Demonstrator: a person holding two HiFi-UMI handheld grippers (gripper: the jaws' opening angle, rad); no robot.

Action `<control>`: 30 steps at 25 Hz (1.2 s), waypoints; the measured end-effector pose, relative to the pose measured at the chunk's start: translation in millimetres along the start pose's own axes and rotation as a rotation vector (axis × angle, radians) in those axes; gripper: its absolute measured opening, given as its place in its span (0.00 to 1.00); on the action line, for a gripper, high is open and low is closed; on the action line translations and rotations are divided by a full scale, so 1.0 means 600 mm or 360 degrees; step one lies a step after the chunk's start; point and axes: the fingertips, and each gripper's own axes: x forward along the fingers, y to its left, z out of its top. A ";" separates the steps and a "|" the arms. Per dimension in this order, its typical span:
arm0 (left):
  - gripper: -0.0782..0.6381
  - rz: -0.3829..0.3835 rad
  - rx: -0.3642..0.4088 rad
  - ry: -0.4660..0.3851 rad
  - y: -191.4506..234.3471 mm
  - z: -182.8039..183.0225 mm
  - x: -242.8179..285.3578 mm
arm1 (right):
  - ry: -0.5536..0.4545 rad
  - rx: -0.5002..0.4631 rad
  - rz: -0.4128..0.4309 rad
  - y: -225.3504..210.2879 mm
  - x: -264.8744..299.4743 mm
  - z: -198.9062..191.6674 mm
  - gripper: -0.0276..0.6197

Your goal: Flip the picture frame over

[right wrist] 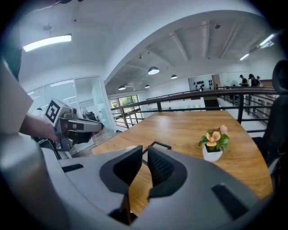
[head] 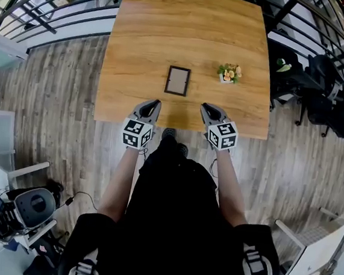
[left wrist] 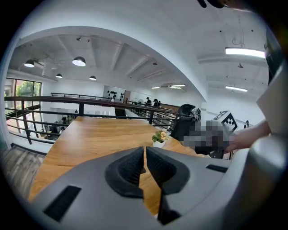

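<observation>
The picture frame (head: 177, 80) is being approached, apparently face-up; left gripper (head: 156, 103) is held closed, right gripper (head: 204, 106) barely parted, both empty; wider jaws are needed.

From overhead, the picture frame (head: 177, 80) is too small to tell whether its front or its back faces up. The far edge of the table (head: 189, 26) is cut off by the top of the head view. Looking along the right tongs (right wrist: 145, 151), only one dark corner of the frame shows above the jaws. Looking along the left tongs (left wrist: 145, 153), their grey body hides the frame completely. The people (right wrist: 246, 80) by the far railing are too small to make out.
</observation>
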 end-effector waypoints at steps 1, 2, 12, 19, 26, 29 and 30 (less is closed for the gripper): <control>0.14 -0.0007 -0.0004 -0.0005 0.002 0.002 0.004 | 0.0004 -0.0001 0.0000 0.000 0.001 0.000 0.12; 0.14 -0.0014 -0.0010 -0.0010 0.004 0.005 0.009 | 0.0009 -0.0007 0.0002 -0.001 0.002 0.000 0.13; 0.36 -0.0083 -0.0008 0.0052 0.030 0.004 0.059 | -0.0027 -0.0013 -0.0004 -0.014 0.038 0.030 0.48; 0.36 -0.0110 -0.0021 0.0101 0.056 -0.003 0.092 | -0.0025 0.0025 -0.0051 -0.036 0.064 0.037 0.51; 0.40 -0.0157 -0.0019 0.0128 0.096 -0.008 0.131 | -0.0019 0.0038 -0.0112 -0.051 0.100 0.045 0.55; 0.40 -0.0201 -0.0021 0.0156 0.107 -0.014 0.153 | -0.0016 0.0053 -0.0146 -0.055 0.109 0.046 0.55; 0.40 -0.0222 -0.0021 0.0163 0.108 -0.014 0.160 | -0.0015 0.0059 -0.0159 -0.057 0.111 0.047 0.55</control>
